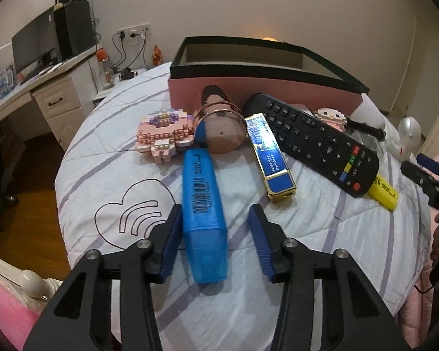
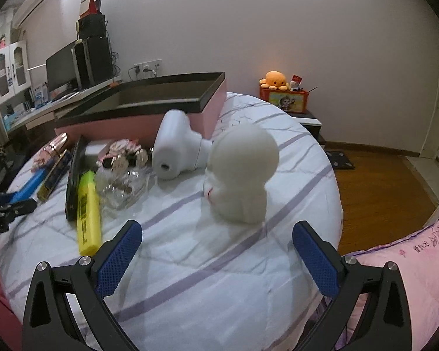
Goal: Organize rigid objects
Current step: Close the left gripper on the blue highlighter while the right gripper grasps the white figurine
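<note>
A blue highlighter lies on the striped bed cover, its near end between the open fingers of my left gripper; the left pad is close to it, the right pad apart. Behind it lie a pink brick figure, a rose-gold cylinder, a blue and gold box, a black remote and a yellow highlighter. An open pink box with a black rim stands at the back. My right gripper is open and empty, just short of a white round-headed figure.
In the right wrist view a white device, a clear glass bottle and the yellow highlighter lie left of the figure. A desk with a monitor stands beyond the bed on the left. A pink quilt lies at the right.
</note>
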Available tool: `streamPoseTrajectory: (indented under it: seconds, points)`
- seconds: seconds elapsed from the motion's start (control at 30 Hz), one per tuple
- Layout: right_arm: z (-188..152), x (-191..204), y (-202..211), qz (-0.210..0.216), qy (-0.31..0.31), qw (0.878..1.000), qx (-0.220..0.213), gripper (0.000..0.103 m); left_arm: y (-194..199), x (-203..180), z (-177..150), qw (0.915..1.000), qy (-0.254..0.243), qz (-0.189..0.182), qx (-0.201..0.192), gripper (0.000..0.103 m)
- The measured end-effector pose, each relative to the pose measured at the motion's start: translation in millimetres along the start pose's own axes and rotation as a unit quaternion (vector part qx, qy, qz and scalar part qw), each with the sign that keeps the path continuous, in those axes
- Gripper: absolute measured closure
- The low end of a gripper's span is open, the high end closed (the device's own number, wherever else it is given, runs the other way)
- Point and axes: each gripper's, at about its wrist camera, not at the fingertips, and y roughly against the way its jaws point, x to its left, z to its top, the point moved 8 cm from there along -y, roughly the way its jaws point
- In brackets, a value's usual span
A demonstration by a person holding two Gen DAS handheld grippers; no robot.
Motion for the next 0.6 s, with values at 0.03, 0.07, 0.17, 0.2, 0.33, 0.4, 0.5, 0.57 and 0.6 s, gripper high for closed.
streamPoseTrajectory:
  seconds: [0.03, 0.07, 0.17, 0.2, 0.33, 0.4, 0.5, 0.57, 0.6]
  points:
    - [4, -2, -1, -0.004, -0.001, 1.000, -0.001, 0.000, 0, 2, 0, 1.0000, 0.002, -0.001, 0.000, 0.065]
    - [8, -5, -3, -0.008, -0.002, 1.000, -0.002, 0.000, 1, 4, 1, 1.0000, 0.004, -0.001, 0.001, 0.066]
    - [20, -10, -12, -0.012, -0.002, 1.000, 0.005, 0.000, 1, 10, 0, 0.9998, 0.020, -0.011, 0.001, 0.072]
    - [21, -11, -14, -0.010, -0.003, 1.000, 0.007, 0.000, 1, 11, 0, 0.9997, 0.023, -0.010, 0.002, 0.075]
    - [31, -12, -23, -0.004, -0.001, 1.000, 0.009, 0.001, 1, 11, 0, 0.9999, 0.013, -0.008, 0.004, 0.075]
    - [33, -11, -26, -0.006, 0.000, 1.000, 0.012, 0.005, 2, 12, 0, 0.9999, 0.013, -0.007, 0.004, 0.075]
    - [33, -9, -29, 0.007, -0.011, 1.000, 0.014, 0.043, 2, 10, 0, 1.0000, 0.006, -0.003, 0.005, 0.075]
    - [29, -9, -34, 0.006, -0.010, 0.999, 0.030, 0.051, 3, 10, -1, 1.0000, 0.007, -0.005, 0.005, 0.076]
    - [28, -8, -35, 0.006, -0.007, 0.999, 0.032, 0.051, 3, 9, 0, 0.9999, 0.006, -0.006, 0.005, 0.076]
